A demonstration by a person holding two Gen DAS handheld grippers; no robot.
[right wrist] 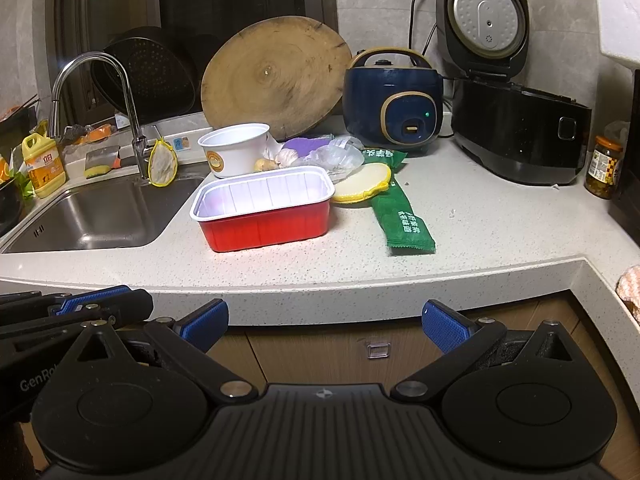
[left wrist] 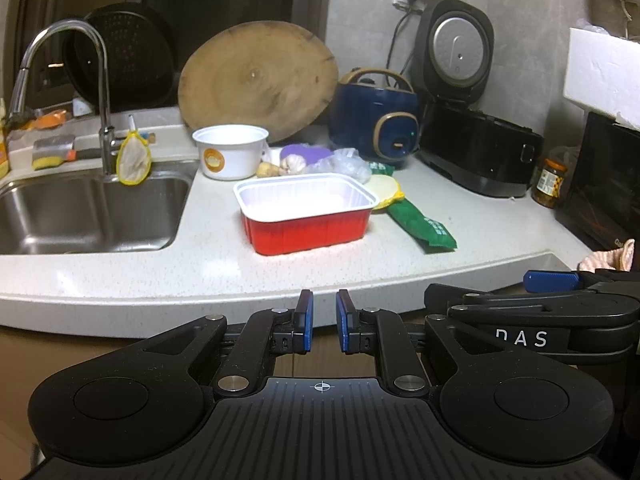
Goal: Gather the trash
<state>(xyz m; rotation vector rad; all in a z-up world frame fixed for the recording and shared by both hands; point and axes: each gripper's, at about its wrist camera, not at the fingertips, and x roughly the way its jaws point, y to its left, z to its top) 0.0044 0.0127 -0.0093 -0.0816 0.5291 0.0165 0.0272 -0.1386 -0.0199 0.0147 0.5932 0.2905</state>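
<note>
An empty red tray with a white inside (left wrist: pixel 306 216) (right wrist: pixel 264 216) stands mid-counter. Behind it sit a white paper bowl (left wrist: pixel 230 152) (right wrist: pixel 234 150) and a crumpled clear plastic bag (left wrist: pixel 344 162) (right wrist: pixel 336 156). To the tray's right lies a green wrapper (left wrist: pixel 424 224) (right wrist: pixel 400 216), partly under a round yellow sponge (left wrist: pixel 386 190) (right wrist: pixel 362 182). Both grippers hover in front of the counter edge, short of everything. My left gripper (left wrist: pixel 324 320) is shut, holding nothing. My right gripper (right wrist: pixel 326 320) is open wide and empty.
A steel sink (left wrist: pixel 80 208) with a faucet (left wrist: pixel 104 120) lies left. At the back stand a round wooden board (left wrist: pixel 256 80), a blue cooker (left wrist: pixel 376 120) and a black rice cooker (left wrist: pixel 480 152) with its lid up. A jar (right wrist: pixel 604 168) stands right. Garlic (right wrist: pixel 288 156) lies behind the tray.
</note>
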